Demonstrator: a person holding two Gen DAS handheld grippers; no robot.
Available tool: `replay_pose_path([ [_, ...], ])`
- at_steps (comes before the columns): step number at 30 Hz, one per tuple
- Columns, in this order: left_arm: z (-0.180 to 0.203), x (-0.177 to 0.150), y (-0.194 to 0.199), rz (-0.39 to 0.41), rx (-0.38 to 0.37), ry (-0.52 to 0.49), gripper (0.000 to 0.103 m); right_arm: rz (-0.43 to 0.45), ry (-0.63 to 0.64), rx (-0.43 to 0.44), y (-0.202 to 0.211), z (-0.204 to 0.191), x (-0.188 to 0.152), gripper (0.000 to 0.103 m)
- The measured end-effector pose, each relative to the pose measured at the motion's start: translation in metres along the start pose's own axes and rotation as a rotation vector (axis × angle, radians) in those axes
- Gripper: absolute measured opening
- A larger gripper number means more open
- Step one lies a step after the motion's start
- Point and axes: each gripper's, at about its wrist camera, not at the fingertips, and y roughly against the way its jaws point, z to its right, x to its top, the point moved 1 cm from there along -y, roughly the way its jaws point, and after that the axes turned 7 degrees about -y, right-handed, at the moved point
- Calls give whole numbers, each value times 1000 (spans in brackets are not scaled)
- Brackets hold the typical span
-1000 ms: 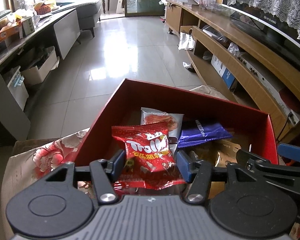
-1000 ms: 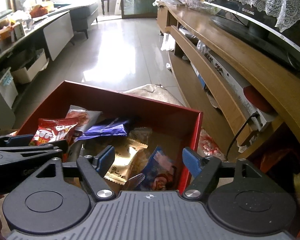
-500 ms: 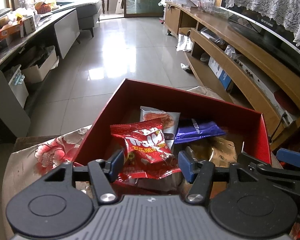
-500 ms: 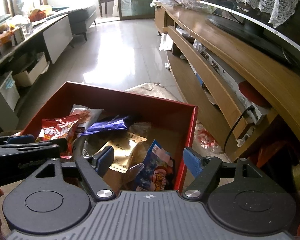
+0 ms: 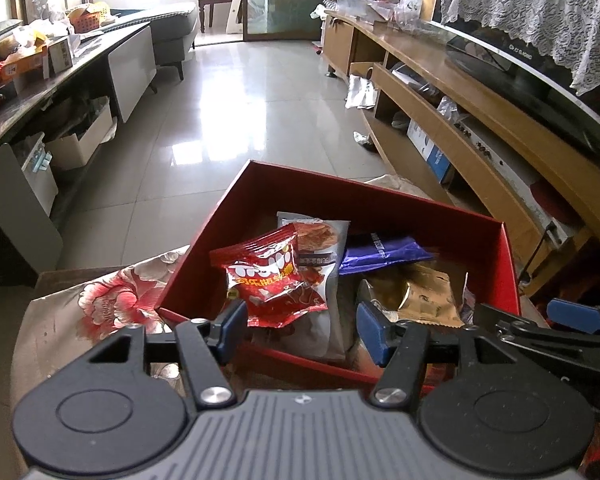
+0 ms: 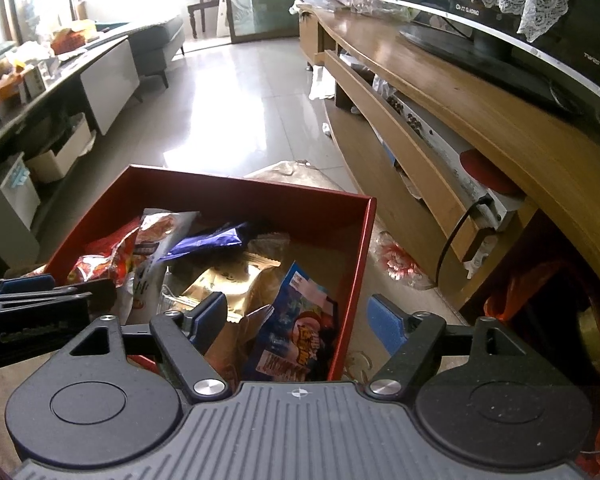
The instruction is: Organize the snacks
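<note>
1. A living room with a shiny tile floor (image 5: 236,92); a flowered cloth (image 5: 112,300) lies under a red box (image 5: 380,204).
2. The red snack bag (image 5: 270,276) lies in the box, just ahead of the left claw (image 5: 302,322), resting on a grey bag (image 5: 324,248).
3. It looks light, soft, crinkly and slippery. A flat crimped end seems best to pinch.
4. Its long side points away from the claw, a bit to the right.
5. Both the left claw and the right claw (image 6: 298,316) are wide apart, holding nothing.
</note>
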Motion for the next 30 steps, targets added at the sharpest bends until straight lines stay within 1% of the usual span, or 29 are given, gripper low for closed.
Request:
replay_pose_path([
  [17,-3,-13,17,2,2,8,63,11,12,6,16,0,-10,84],
  [30,-13,-38,36,-9,4,29,64,13,6,17,36,-3,-29,85],
])
